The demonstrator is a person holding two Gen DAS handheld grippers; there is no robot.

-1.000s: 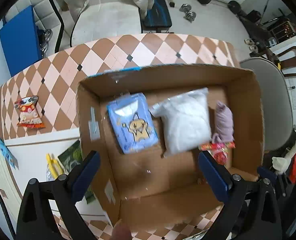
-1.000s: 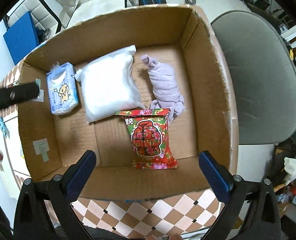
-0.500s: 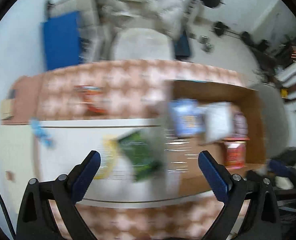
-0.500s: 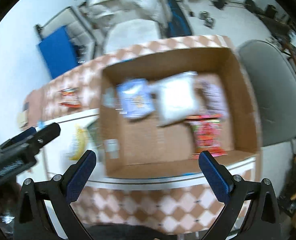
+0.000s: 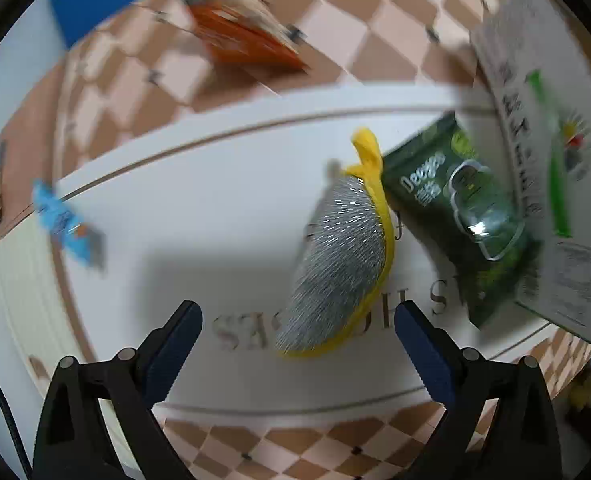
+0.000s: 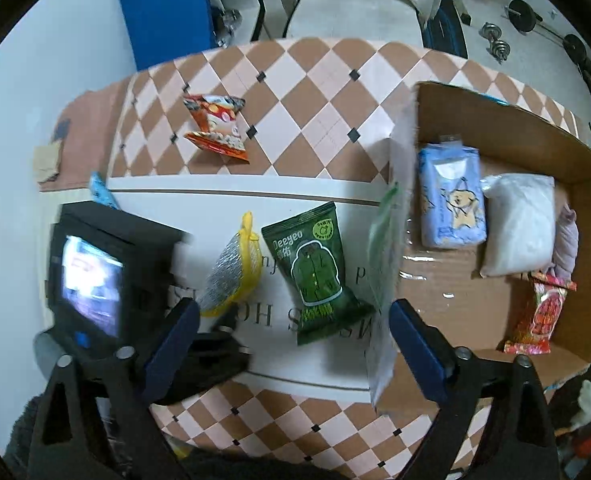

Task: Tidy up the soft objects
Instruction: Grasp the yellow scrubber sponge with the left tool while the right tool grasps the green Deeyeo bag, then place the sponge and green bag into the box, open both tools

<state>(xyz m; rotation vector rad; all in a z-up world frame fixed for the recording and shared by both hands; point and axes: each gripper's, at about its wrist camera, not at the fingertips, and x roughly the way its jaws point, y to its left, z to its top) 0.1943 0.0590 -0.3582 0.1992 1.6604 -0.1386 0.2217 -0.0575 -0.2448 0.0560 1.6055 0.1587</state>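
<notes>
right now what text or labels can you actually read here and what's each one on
"Deeyeo": green packet, also seen at.
Large letters on the white mat, upside down and partly covered: not readable as a word.
Printing on the cardboard box outer wall: too blurred.
Orange snack bag and red packet: print too small.

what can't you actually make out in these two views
- Orange snack bag, left wrist view: motion blur smears its print.
- Purple cloth, right wrist view: mostly hidden behind the white bag.
- Left gripper, right wrist view: blurred, and its camera body covers it.
- Mat lettering, left wrist view: partly covered by the silver-yellow pouch.
</notes>
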